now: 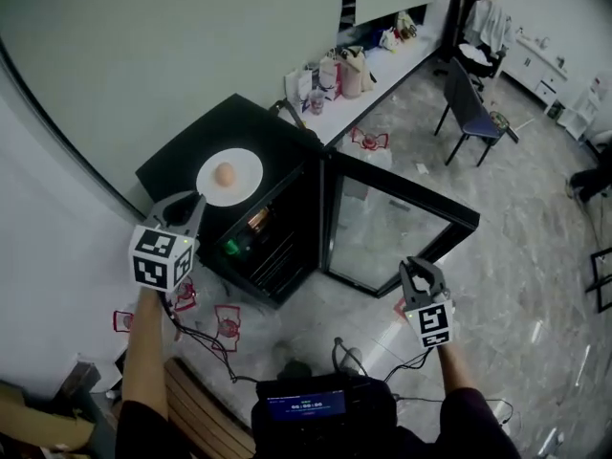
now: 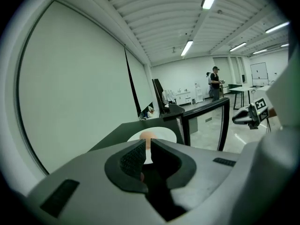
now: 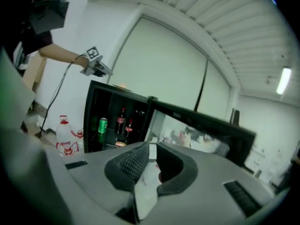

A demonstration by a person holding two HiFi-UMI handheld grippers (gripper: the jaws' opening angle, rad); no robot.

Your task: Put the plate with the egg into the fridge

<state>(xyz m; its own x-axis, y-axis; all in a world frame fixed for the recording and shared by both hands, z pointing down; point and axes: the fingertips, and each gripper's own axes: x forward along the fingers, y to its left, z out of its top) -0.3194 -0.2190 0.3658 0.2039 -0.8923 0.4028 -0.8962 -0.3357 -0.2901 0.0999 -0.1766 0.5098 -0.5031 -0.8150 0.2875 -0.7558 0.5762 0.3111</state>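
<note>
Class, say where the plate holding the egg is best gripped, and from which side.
Grip the plate by its rim, on the side nearest the person, coming in nearly level, where the left gripper sits. It is flat, offering only an edge, and the egg rests mid-plate.

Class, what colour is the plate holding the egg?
The plate is white, clearest in the head view.

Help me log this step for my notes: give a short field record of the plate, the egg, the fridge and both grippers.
fridge: black fridge, its glass door swung open
inside: green can, dark bottles
plate: round white plate at the fridge's top; resting or lifted, cannot tell
egg: brown egg at the plate's middle
left gripper: shut on the plate's near rim
right gripper: jaws nearly together, apart from the door
</note>
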